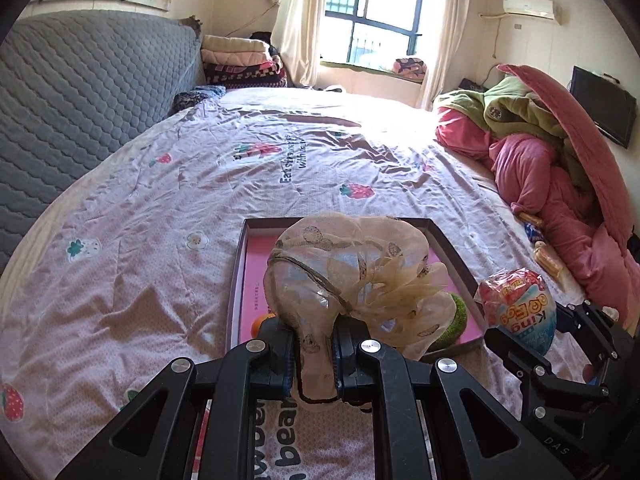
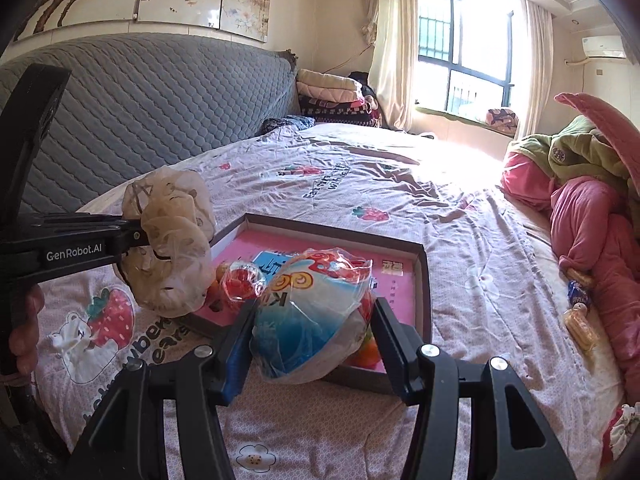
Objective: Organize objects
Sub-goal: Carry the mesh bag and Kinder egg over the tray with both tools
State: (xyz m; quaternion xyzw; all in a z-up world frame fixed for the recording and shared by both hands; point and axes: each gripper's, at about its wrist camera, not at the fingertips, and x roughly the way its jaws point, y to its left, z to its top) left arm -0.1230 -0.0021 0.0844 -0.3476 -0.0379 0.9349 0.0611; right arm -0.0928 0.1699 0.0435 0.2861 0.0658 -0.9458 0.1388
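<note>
Home bedroom, large bed (image 1: 240, 152), padded headboard (image 2: 160, 100), curtained window (image 1: 368, 12)

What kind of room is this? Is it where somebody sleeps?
Yes, most likely a bedroom. A big bed with a strawberry-print cover fills the room, a padded grey headboard stands behind it, and folded blankets are stacked near the curtained window.

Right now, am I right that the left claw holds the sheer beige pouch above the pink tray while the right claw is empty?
Not quite: the right claw is not empty; the right wrist view shows it closed on a plastic-wrapped toy egg. The rest stands: the left claw pinches the sheer beige pouch above the pink tray.
</note>
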